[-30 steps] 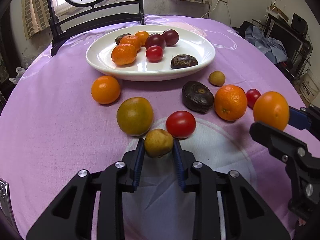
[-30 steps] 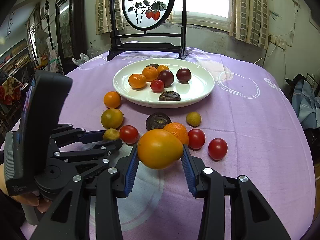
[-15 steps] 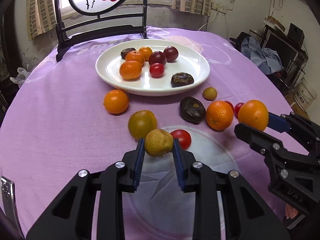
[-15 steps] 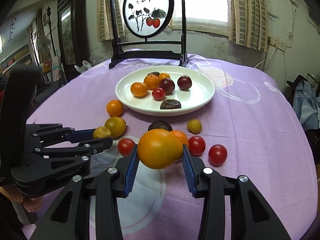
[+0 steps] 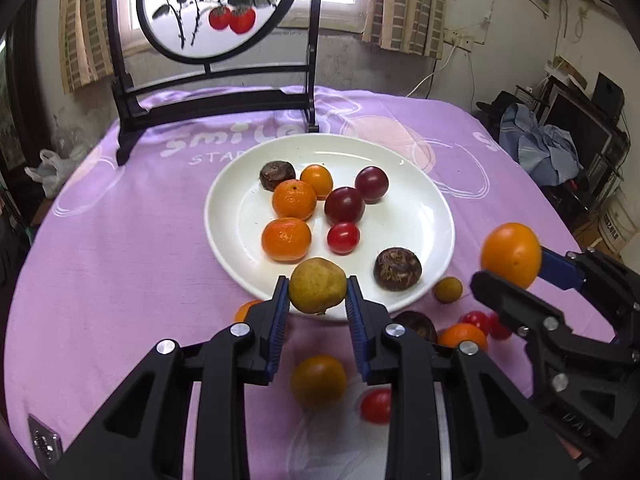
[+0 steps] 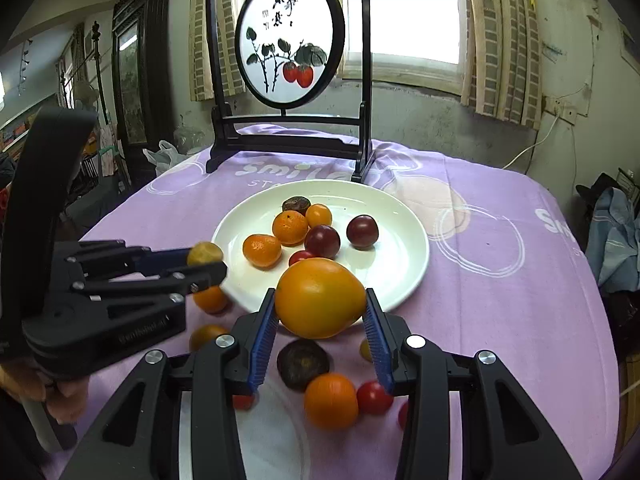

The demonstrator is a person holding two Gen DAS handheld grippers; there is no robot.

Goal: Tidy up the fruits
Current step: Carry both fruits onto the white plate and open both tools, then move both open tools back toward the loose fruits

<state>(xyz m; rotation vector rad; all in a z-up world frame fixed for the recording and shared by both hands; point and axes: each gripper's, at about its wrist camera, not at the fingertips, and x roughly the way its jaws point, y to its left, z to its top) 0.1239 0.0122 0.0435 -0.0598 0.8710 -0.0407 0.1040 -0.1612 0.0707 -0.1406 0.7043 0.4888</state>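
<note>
My left gripper (image 5: 317, 300) is shut on a small yellow-brown fruit (image 5: 317, 286) and holds it in the air over the near rim of the white plate (image 5: 420, 184). My right gripper (image 6: 320, 320) is shut on a large orange fruit (image 6: 320, 298), raised above the table just short of the plate (image 6: 404, 216). The plate holds several oranges, dark plums, a cherry tomato and brown fruits. In the left wrist view the right gripper with its orange fruit (image 5: 511, 254) is to the right. In the right wrist view the left gripper with its fruit (image 6: 205, 254) is to the left.
Loose fruit lies on the purple tablecloth (image 5: 120, 248) below the grippers: a yellow-green orange (image 5: 318, 380), cherry tomatoes (image 5: 376, 406), an orange (image 6: 331, 400), a dark brown fruit (image 6: 303, 362). A framed round painting on a black stand (image 6: 290, 50) stands behind the plate.
Both grippers have risen and moved forward toward the plate, each still holding its fruit. The loose fruits on the cloth now lie under and behind the fingertips.
</note>
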